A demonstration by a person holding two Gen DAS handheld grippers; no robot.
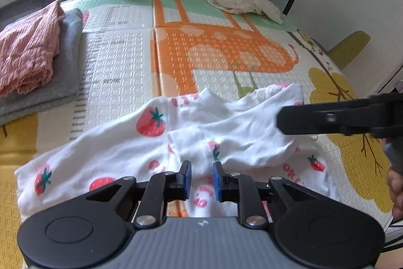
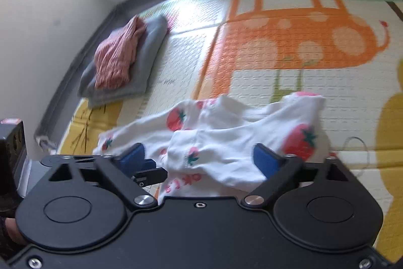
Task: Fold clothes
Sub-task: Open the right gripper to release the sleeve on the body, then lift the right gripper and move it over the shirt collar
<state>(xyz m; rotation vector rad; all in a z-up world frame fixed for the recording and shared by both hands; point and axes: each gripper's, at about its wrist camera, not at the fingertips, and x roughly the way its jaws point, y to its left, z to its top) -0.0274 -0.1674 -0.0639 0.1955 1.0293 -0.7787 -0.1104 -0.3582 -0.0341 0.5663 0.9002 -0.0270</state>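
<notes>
Between the left gripper (image 1: 201, 180)'s blue fingers (image 1: 186, 178) there's only a narrow gap, hanging over the strawberry shirt (image 1: 156, 143) and gripping nothing I can see. The right gripper (image 2: 201, 160) has its fingers (image 2: 264, 159) spread wide, cloth bunched in front of them. The shirt lies rumpled on the play mat (image 1: 126, 62), one flap flopped over the middle. I'd flatten that flap first, then pinch two matching edges so the fold lands square. Further out, a pink garment (image 1: 27, 49) sits on a grey folded one (image 1: 68, 67), and a white heap (image 1: 241, 1) waits at the far end.
</notes>
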